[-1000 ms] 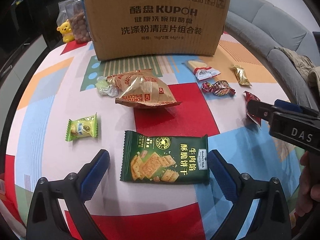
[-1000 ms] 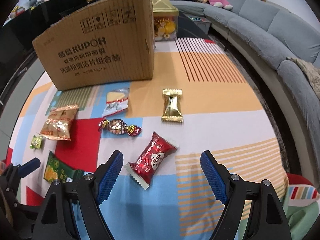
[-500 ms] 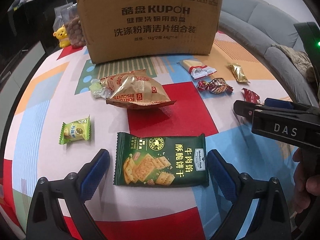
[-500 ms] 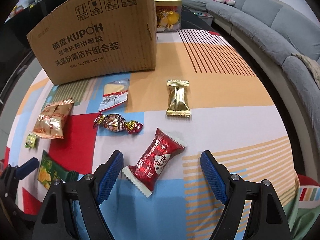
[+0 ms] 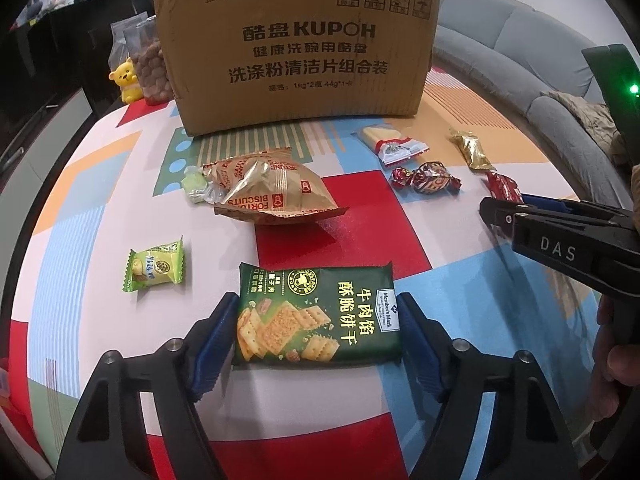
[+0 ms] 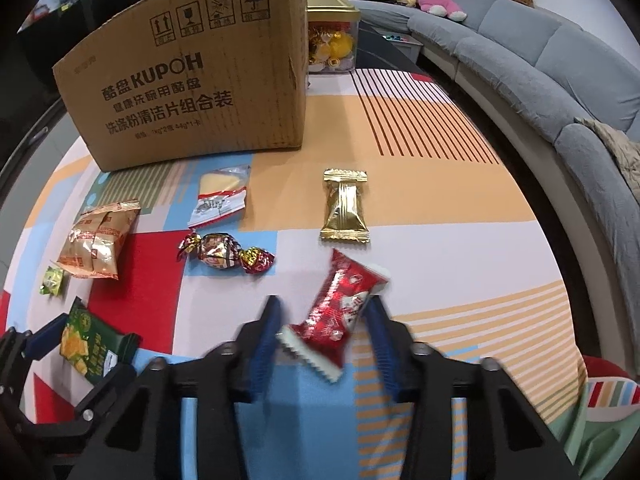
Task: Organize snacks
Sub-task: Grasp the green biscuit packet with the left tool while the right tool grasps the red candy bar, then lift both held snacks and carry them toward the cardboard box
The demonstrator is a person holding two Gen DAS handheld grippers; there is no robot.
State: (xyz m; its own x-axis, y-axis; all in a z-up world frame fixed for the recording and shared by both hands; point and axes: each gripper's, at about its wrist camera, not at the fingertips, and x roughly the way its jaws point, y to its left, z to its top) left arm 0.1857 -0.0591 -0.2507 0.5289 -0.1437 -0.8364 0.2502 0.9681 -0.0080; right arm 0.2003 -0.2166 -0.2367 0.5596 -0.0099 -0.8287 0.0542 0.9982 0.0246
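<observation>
**Left wrist view: both grippers closing on packets**

Left wrist view, going left to right: a small green candy (image 5: 155, 265) lies on the patterned worktop (image 5: 100, 216), apart from the left gripper (image 5: 316, 322). Beyond it a tan biscuit bag (image 5: 272, 190) rests in front of the cardboard box (image 5: 296, 44). The green cracker pack (image 5: 318, 318) lies flat between the left gripper's blue fingers (image 5: 214, 330), its short edges at both pads; the fingers have just been closing and now touch the pack's two ends, about two-thirds open. Further right sit a white-and-yellow packet (image 5: 394, 144), a twisted foil candy (image 5: 426, 178) and a gold packet (image 5: 472, 151). At the far right edge the right gripper enters sideways, with a hand (image 5: 622, 344) behind it.

Right wrist view, left to right: the cracker pack (image 6: 86, 344) shows between the left gripper's fingers at the lower left. The red packet (image 6: 340, 312) lies slanted between the right gripper's (image 6: 324, 332) fingers (image 6: 266, 334), which have just been closing to a narrow gap. The right finger touches the packet's side; the left one is just beside its lower white crimped end, and blur hides whether it presses. The packet's top end sticks out past the fingertips towards the gold packet (image 6: 344, 206).
</observation>
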